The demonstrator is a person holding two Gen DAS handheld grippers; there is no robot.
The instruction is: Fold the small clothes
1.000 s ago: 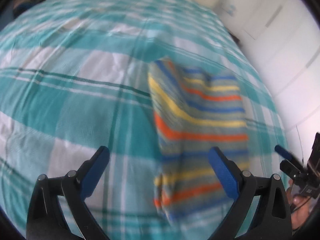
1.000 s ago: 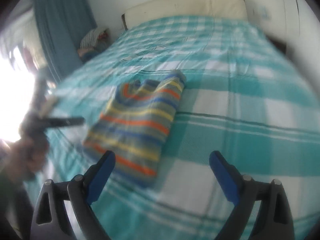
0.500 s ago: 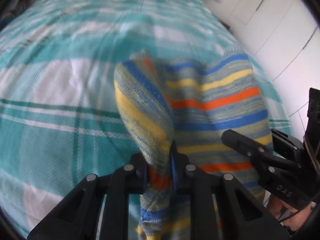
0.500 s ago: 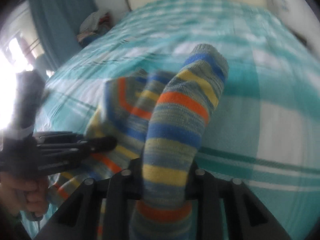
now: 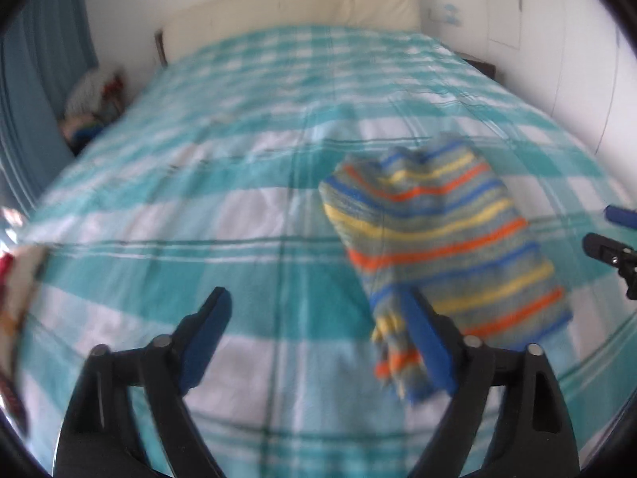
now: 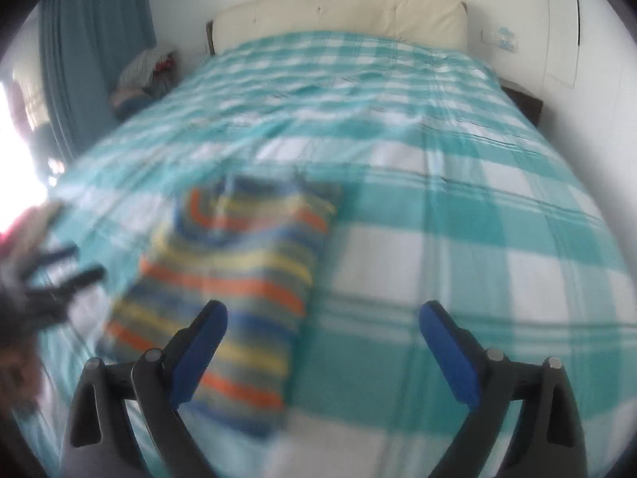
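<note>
Both grippers spread, empty; striped garment (image 5: 446, 247) folded on checked bedspread (image 5: 199, 207).

Both tools are showing the same build: the left gripper (image 5: 318, 318) is wearing black plastic arms that fork into curved struts, with round silver screw heads sitting at the pivots and flat blue pads (image 5: 207, 334) lining the inner faces of the fingers. The right gripper (image 6: 324, 332) is looking identical, blue pads (image 6: 448, 354) and all, silver screws just behind the pads. Left of the right gripper, a blurry bit of skin-toned hand (image 6: 18, 378) is peeking in.
</note>
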